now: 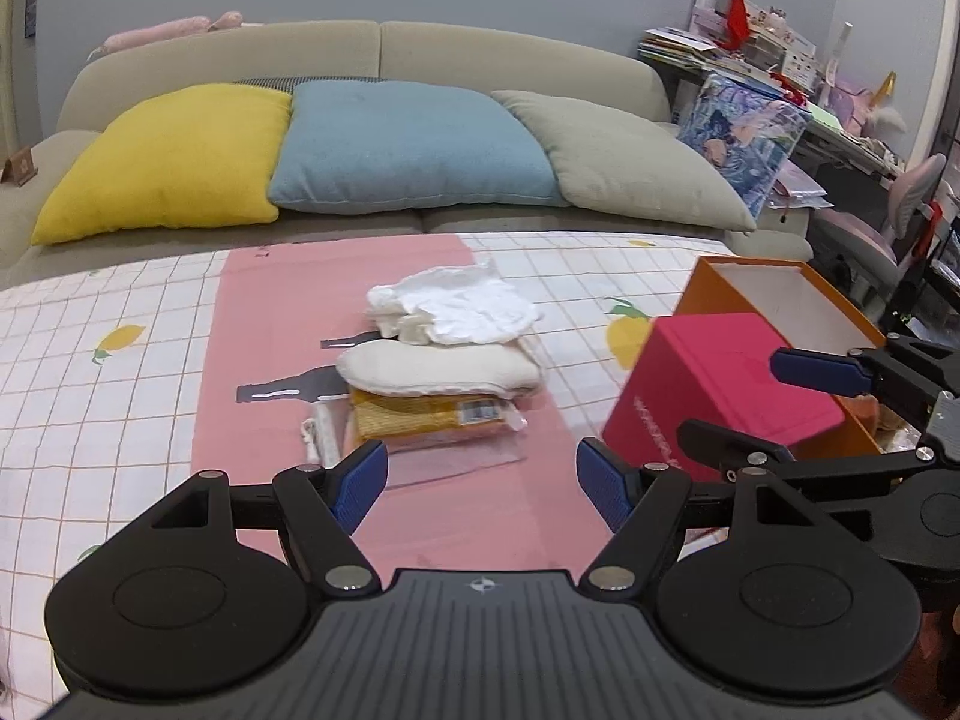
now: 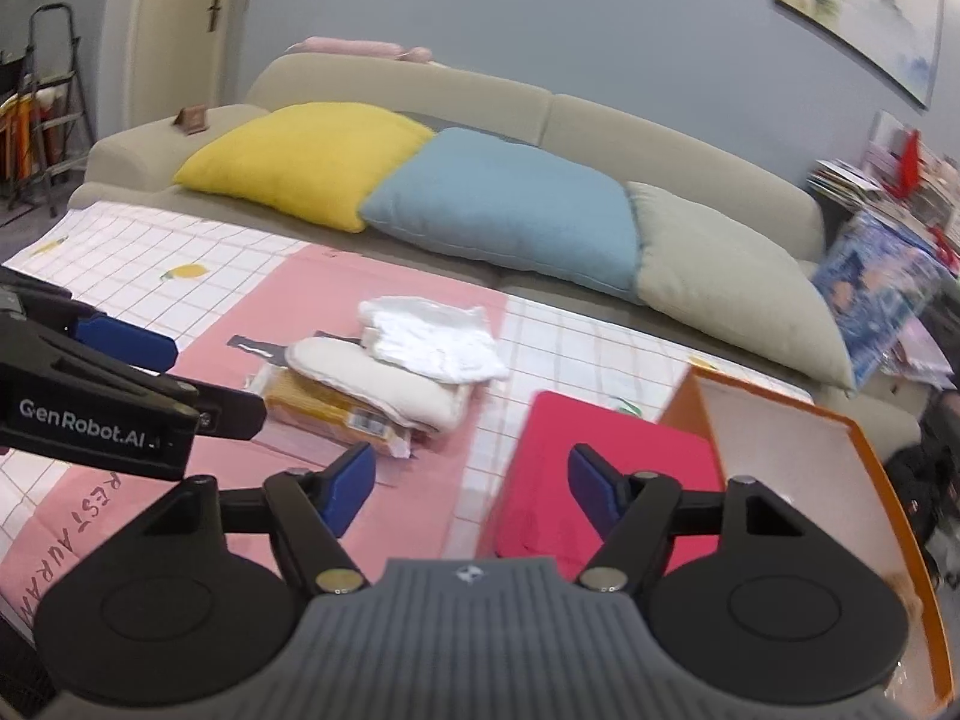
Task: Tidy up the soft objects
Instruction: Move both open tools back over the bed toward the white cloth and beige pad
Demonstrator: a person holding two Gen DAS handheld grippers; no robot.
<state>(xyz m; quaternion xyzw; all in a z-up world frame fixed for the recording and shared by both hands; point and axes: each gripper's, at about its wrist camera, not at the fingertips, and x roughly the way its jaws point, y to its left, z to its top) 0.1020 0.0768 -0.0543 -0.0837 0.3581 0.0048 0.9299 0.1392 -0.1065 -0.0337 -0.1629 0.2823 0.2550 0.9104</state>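
A pile of soft things lies on a pink mat [image 1: 420, 516]: a crumpled white cloth [image 1: 462, 306] on top, a cream folded pad [image 1: 438, 369] under it, and a yellow cloth in a clear wrapper [image 1: 420, 414] at the bottom. The same pile shows in the right wrist view, with the white cloth [image 2: 432, 339] and the cream pad [image 2: 372, 384]. My left gripper [image 1: 482, 468] hovers open just short of the pile with nothing between its fingers. My right gripper [image 2: 470, 474] is open and empty too, beside a magenta box [image 2: 600, 468]. Each gripper shows at the edge of the other's view.
An orange open box [image 1: 780, 294] stands at the right with the magenta box [image 1: 720, 384] leaning against it. Behind the checked tablecloth [image 1: 90, 396] is a beige sofa with yellow [image 1: 174, 162], blue [image 1: 414, 144] and grey-green [image 1: 630, 162] cushions. A cluttered shelf [image 1: 750, 54] sits far right.
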